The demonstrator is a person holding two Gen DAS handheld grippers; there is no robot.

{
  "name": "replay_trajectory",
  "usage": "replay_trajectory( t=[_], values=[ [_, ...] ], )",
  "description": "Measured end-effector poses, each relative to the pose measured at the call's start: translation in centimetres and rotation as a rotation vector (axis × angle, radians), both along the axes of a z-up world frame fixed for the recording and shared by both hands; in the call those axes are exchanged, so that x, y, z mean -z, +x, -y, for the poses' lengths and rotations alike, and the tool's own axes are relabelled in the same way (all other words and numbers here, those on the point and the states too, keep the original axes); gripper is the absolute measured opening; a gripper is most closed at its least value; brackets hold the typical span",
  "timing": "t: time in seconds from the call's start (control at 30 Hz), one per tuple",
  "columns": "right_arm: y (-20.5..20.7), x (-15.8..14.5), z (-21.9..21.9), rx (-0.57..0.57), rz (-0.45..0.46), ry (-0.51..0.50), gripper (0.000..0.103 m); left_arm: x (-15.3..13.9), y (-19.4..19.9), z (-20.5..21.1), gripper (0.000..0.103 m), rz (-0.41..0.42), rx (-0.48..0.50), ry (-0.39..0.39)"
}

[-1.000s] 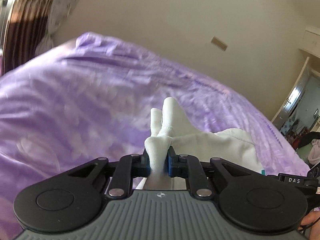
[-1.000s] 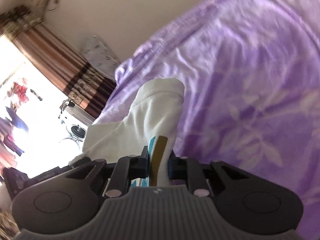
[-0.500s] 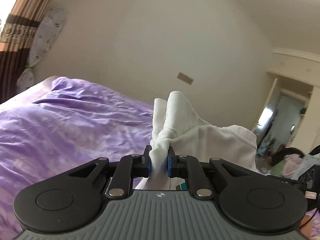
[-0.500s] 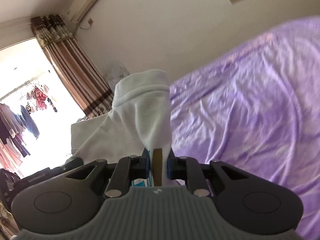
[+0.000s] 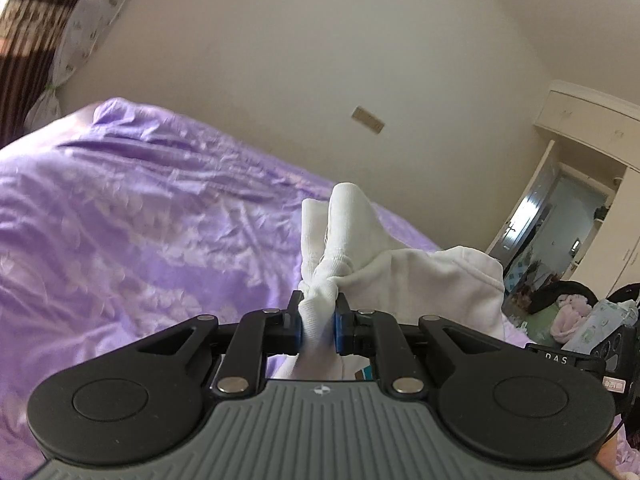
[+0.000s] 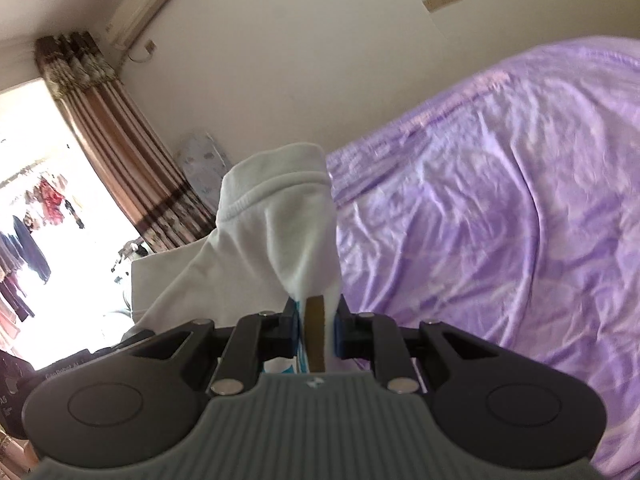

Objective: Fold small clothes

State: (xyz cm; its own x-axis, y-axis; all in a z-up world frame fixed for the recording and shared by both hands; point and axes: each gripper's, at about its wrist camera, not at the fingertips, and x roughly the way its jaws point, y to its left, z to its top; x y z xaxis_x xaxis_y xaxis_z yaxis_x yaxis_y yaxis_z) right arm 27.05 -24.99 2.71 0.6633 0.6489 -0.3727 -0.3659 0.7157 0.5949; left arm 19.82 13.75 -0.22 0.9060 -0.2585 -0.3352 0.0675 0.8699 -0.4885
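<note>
My left gripper (image 5: 318, 322) and right gripper (image 6: 318, 322) are each clamped on a bunched corner of the white garment (image 5: 420, 276), which hangs stretched between them above the purple bed (image 5: 120, 240), its long axis running hand to hand, neither nearer.
</note>
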Motion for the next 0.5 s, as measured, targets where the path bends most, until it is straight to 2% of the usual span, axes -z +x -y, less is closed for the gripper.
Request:
replay_trajectory(
  t=[0.23,0.5],
  values=[
    [5.1,3.5,-2.3,-0.012,-0.052,-0.064,0.011,3.4,4.9,-1.3,0.015,-0.103,0.006,0.024],
    [12.2,9.5,-4.7,-0.025,-0.17,-0.14,0.012,9.6,10.6,-3.3,0.015,-0.246,0.011,0.032]
  ],
)
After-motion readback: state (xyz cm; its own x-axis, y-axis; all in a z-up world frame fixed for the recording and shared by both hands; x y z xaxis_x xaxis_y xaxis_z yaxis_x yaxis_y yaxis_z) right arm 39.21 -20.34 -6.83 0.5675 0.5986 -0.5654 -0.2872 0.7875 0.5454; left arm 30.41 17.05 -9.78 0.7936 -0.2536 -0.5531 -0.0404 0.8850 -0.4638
